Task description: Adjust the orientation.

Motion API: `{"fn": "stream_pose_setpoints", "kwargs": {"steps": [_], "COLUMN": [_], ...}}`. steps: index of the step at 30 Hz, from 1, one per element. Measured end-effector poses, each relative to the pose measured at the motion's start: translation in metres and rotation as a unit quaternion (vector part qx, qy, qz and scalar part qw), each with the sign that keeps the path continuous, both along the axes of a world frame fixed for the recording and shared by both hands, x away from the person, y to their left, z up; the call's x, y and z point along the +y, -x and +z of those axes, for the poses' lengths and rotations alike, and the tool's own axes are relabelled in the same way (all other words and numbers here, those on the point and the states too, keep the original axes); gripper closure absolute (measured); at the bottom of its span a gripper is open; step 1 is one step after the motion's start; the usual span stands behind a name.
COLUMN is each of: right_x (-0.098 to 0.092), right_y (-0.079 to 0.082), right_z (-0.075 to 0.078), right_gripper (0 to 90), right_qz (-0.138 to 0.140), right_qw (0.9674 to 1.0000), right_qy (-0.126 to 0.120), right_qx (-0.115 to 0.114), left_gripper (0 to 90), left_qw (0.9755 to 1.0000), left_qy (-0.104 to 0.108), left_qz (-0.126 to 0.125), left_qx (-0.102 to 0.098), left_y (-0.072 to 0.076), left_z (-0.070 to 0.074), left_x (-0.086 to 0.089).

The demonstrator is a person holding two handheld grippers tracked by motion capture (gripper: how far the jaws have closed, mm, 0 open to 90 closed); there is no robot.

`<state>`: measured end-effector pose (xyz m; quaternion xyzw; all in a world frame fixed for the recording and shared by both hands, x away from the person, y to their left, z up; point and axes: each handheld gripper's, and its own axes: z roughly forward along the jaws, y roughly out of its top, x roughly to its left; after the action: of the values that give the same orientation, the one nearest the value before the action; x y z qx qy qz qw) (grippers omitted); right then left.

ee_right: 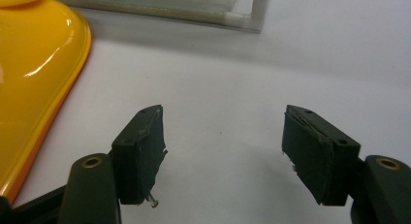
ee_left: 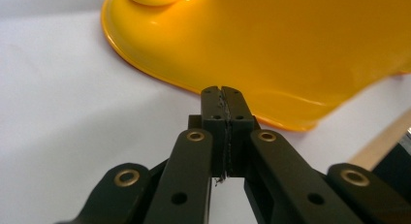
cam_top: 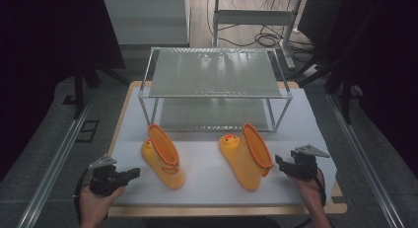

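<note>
Two yellow rubber boots lay on their sides on the white bench (cam_top: 207, 186), each with a pair of tongs just outside it. The left tongs (cam_top: 132, 173) were pressed together with nothing between them, tips aimed at the left boot (cam_top: 162, 156) and just short of it. The right tongs (cam_top: 279, 164) stood spread and empty, just beside the cuff of the right boot (cam_top: 246, 156).

This looked like the approach before any grasp; neither boot was held. The wire rack (cam_top: 214, 72) beyond the boots seemed the likely place for them. The next move would call for the left tongs to spread first, then for each pair to close on a boot's cuff or shaft.

The left gripper view showed the jaws meeting flush, with the boot's glossy sole edge (ee_left: 271, 64) right ahead of the tips. The right gripper view showed the wide gap over bare bench, the boot (ee_right: 34, 73) off to one side, and the rack's lower frame (ee_right: 194, 10) ahead. The high view gave both boots' lie and the rack's two tiers.
</note>
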<state>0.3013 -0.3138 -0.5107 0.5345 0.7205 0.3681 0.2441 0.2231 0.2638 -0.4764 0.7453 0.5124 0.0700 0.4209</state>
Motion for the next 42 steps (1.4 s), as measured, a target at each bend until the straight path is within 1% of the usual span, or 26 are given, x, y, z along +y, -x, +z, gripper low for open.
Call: {"fn": "stream_pose_setpoints", "kwargs": {"steps": [1,2,3,4,5,7,9,10,11,12,13,14,15,16,17,18,21,24,26,27,28,32,38,39,42], "right_x": [0.003,0.004,0.004,0.005,0.01,0.013,0.015,0.016,0.016,0.016,0.015,0.013,0.012,0.011,0.011,0.007,0.005,0.005,0.005,0.005,0.005,0.004,0.003,0.003,0.003], "right_y": [-0.002,-0.002,-0.002,-0.002,-0.003,-0.005,-0.006,-0.006,-0.006,-0.007,-0.008,-0.009,-0.009,-0.009,-0.009,-0.008,-0.007,-0.005,-0.005,-0.005,-0.004,-0.003,-0.003,-0.003,-0.003], "right_z": [-0.001,-0.002,-0.002,-0.003,-0.005,-0.006,-0.006,-0.007,-0.007,-0.008,-0.008,-0.008,-0.008,-0.008,-0.008,-0.008,-0.008,-0.008,-0.008,-0.008,-0.008,-0.008,-0.008,-0.008,-0.008], "right_gripper": [31.9,31.9,31.9,32.0,32.1,32.1,32.1,32.1,32.1,32.1,32.1,32.1,32.1,32.2,32.2,32.2,32.2,32.1,32.0,32.0,31.9,31.9,31.9,31.9,31.9], "right_qz": [0.001,0.003,0.003,0.004,0.01,0.011,0.015,0.016,0.016,0.013,0.011,0.008,0.005,0.002,0.002,-0.003,-0.008,-0.007,-0.008,-0.008,-0.008,-0.013,-0.011,-0.011,-0.011], "right_qw": [1.0,0.9999,0.9999,0.9999,0.9997,0.9996,0.9995,0.9995,0.9995,0.9994,0.9994,0.9995,0.9996,0.9996,0.9996,0.9997,0.9997,0.9997,0.9997,0.9997,0.9998,0.9997,0.9996,0.9996,0.9996], "right_qy": [0.009,0.011,0.011,0.013,0.018,0.022,0.024,0.025,0.025,0.027,0.026,0.021,0.02,0.017,0.017,0.007,0.003,0.006,0.006,0.006,0.006,0.001,-0.003,-0.003,-0.004], "right_qx": [0.002,0.003,0.003,0.007,0.011,0.012,0.012,0.014,0.014,0.019,0.02,0.021,0.02,0.021,0.021,0.023,0.023,0.023,0.021,0.021,0.02,0.021,0.026,0.026,0.026], "left_gripper": [90.0,90.0,90.0,90.0,90.0,90.0,90.0,90.0,90.0,90.0,90.0,90.0,90.0,90.0,90.0,90.0,90.0,90.0,90.0,90.0,90.0,90.0,90.0,90.0,90.0], "left_qw": [1.0,0.9999,0.9999,0.9997,0.9992,0.9982,0.9973,0.9973,0.9968,0.9964,0.9954,0.995,0.995,0.9944,0.9944,0.9948,0.9954,0.9958,0.9964,0.9964,0.9965,0.9964,0.997,0.9973,0.9977], "left_qy": [0.003,0.004,0.004,0.006,-0.001,-0.006,-0.004,-0.004,-0.005,0.001,0.001,-0.003,-0.003,-0.011,-0.011,-0.017,-0.023,-0.029,-0.024,-0.024,-0.019,-0.02,-0.013,-0.009,0.001], "left_qz": [-0.009,-0.016,-0.016,-0.025,-0.04,-0.059,-0.073,-0.073,-0.079,-0.083,-0.093,-0.096,-0.096,-0.098,-0.098,-0.089,-0.069,-0.045,-0.034,-0.034,-0.034,-0.032,-0.026,-0.021,-0.01], "left_qx": [0.0,0.0,0.0,0.0,-0.001,-0.003,-0.007,-0.007,-0.01,-0.021,-0.025,-0.03,-0.03,-0.038,-0.038,-0.047,-0.063,-0.074,-0.074,-0.074,-0.073,-0.075,-0.071,-0.07,-0.067], "left_y": [0.008,0.011,0.011,0.015,0.018,0.022,0.026,0.026,0.027,0.027,0.027,0.028,0.028,0.027,0.027,0.025,0.021,0.016,0.013,0.013,0.012,0.014,0.022,0.027,0.033], "left_z": [0.0,0.0,0.0,-0.001,-0.001,-0.002,-0.003,-0.003,-0.004,-0.005,-0.006,-0.006,-0.006,-0.008,-0.008,-0.01,-0.013,-0.013,-0.012,-0.012,-0.012,-0.013,-0.013,-0.013,-0.014], "left_x": [-0.005,-0.008,-0.008,-0.015,-0.027,-0.041,-0.056,-0.056,-0.064,-0.08,-0.089,-0.098,-0.098,-0.114,-0.114,-0.125,-0.134,-0.136,-0.134,-0.134,-0.133,-0.131,-0.113,-0.102,-0.085]}}
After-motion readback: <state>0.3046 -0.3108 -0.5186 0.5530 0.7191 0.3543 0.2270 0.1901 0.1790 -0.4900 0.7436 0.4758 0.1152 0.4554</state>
